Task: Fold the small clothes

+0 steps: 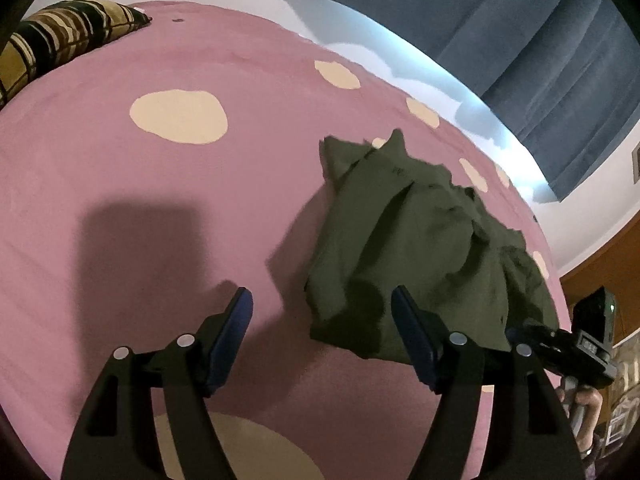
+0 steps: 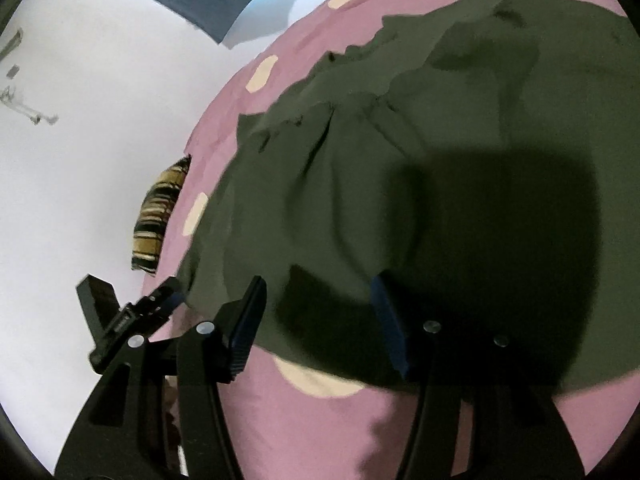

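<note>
A small olive-green garment (image 1: pixel 420 240) lies crumpled on a pink bed cover (image 1: pixel 160 200) with cream spots, toward the side of the bed nearest a blue curtain (image 1: pixel 520 40). It is not flat: ridges and a raised fold run across it, and its long axis runs roughly from the near hem away toward the curtain side.

Left claw (image 1: pixel 322 312): jaws apart, nothing between them. It hangs over bare cover, with the garment's near corner just beside and behind its right finger; most of the cloth lies off to the claw's right and ahead.

Right claw (image 2: pixel 318 300): jaws apart, not clamped. It stands over the garment's near hem, the cloth spreading ahead and to its right, and its own shadow darkens that part. Whether the pads touch the fabric cannot be told. The left claw shows at the left edge of this view (image 2: pixel 160 300), close to the garment's left border.

Judged relation: the right claw is the nearer to the cloth and directly above its near edge; the left must shift rightward to reach the same hem. With both on the near edge, the fold would probably carry along the long axis, away from the person. A striped pillow (image 1: pixel 60 40) lies well apart at the far corner.
</note>
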